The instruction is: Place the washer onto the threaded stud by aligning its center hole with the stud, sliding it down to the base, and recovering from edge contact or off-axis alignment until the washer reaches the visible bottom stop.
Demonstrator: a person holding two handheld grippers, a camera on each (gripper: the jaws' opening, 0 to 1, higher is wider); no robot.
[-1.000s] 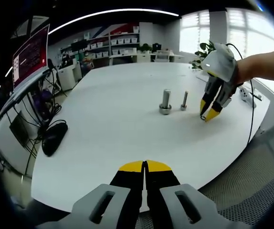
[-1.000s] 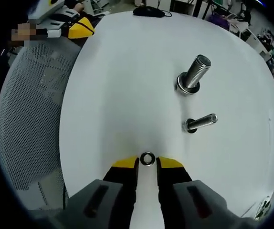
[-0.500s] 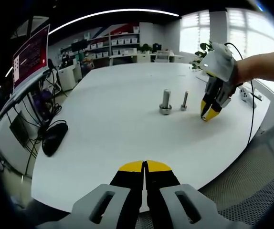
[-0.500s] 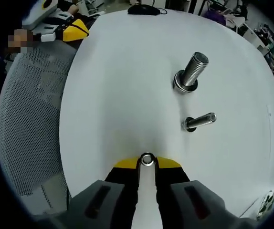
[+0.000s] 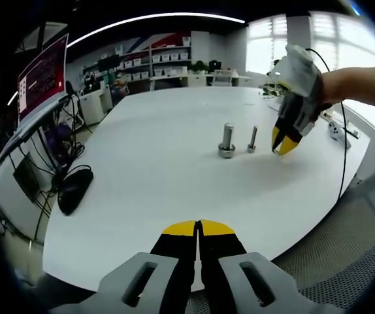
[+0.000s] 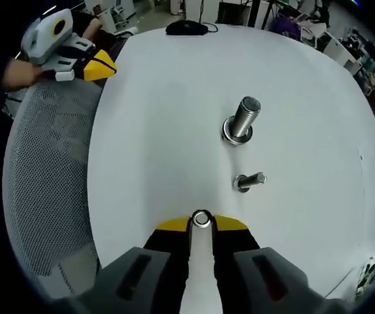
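right gripper [image 6: 201, 224] jaws grip washer [image 6: 201, 219] (now lifted off table [image 6: 155, 131]) | left gripper [image 5: 198, 228] clenched, unmoved

Mouse [image 5: 74, 188] — monitor [image 5: 40, 75] — mesh chair [image 6: 47, 190]

Left gripper [image 5: 199, 229]: pale grey moulded body with two slotted openings, black jaws capped with yellow tips. Right gripper [image 6: 202, 226]: same build, grey shells with slots, black jaws, yellow tips. From the left gripper view the right gripper [image 5: 284, 145] has a white-grey housing on top and a thin black cable [image 5: 344, 140] trailing off it. Forearm [image 5: 360, 85] behind it is bare, no sleeve.
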